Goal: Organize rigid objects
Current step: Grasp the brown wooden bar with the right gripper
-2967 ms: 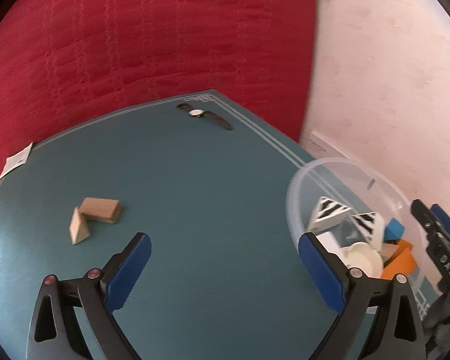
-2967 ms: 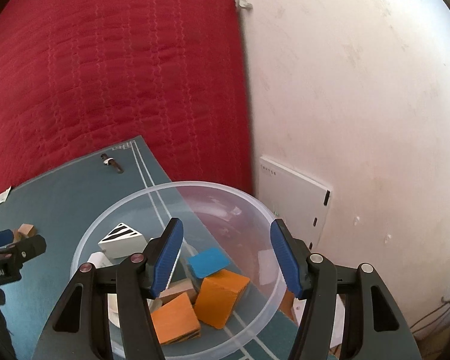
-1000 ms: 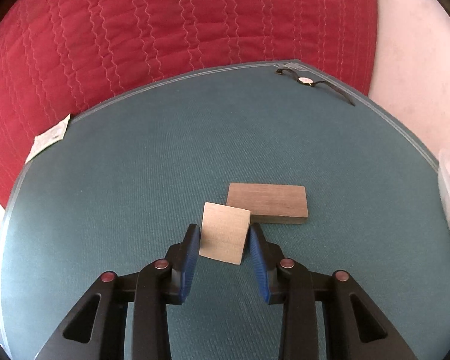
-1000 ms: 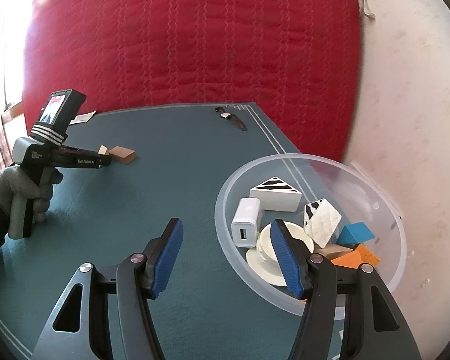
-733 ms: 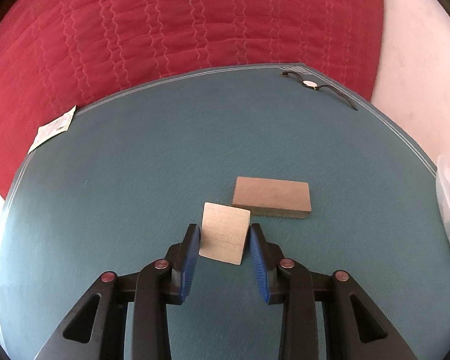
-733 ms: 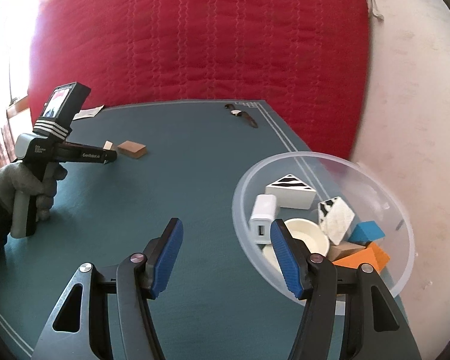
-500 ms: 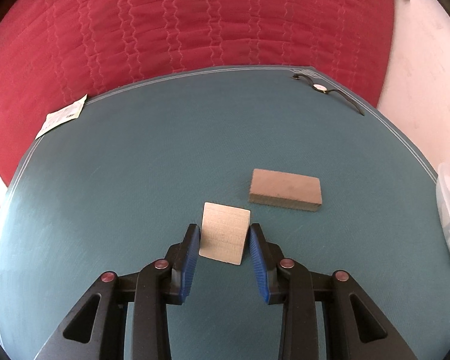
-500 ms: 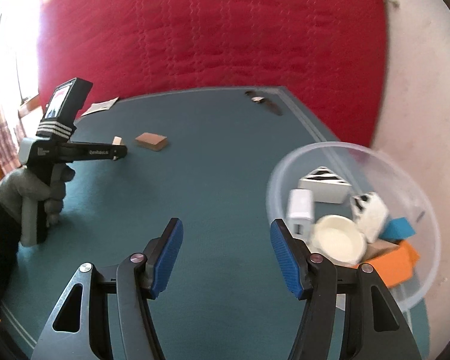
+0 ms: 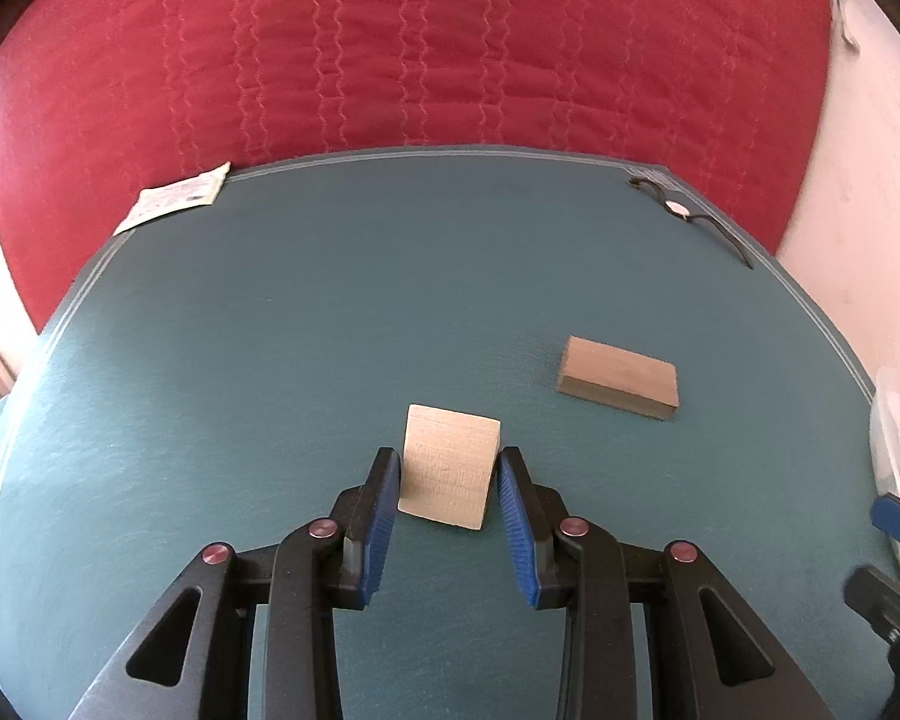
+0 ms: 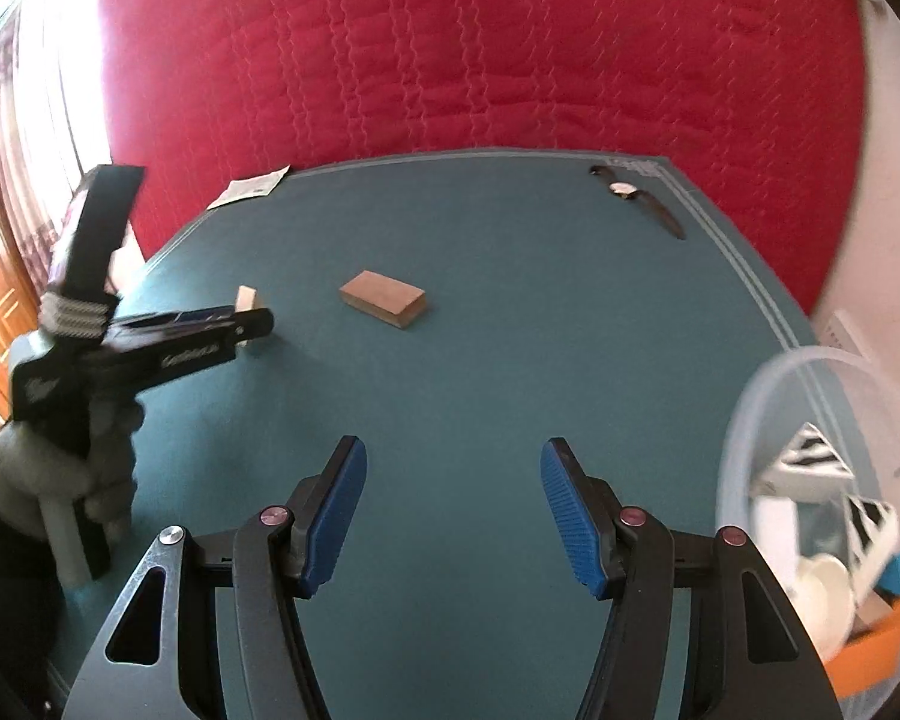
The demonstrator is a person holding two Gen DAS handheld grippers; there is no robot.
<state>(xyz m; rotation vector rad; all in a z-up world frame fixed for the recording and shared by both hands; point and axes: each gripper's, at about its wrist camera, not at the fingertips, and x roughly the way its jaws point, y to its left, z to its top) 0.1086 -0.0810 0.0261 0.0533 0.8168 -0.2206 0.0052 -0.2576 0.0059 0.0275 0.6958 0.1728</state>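
Observation:
My left gripper is shut on a pale wooden block and holds it just above the teal table. The same block shows at the left gripper's tip in the right wrist view. A darker brown wooden block lies flat on the table to the right of it; it also shows in the right wrist view. My right gripper is open and empty over the table's near middle. A clear plastic bowl with several blocks and small items stands at the right.
A wristwatch lies at the table's far right corner. A paper slip hangs over the far left edge. A red quilted backdrop rises behind the table, with a white wall at the right.
My left gripper closed on the pale block and has lifted and drawn it left, away from the brown block. My right gripper swung left, away from the bowl, staying open.

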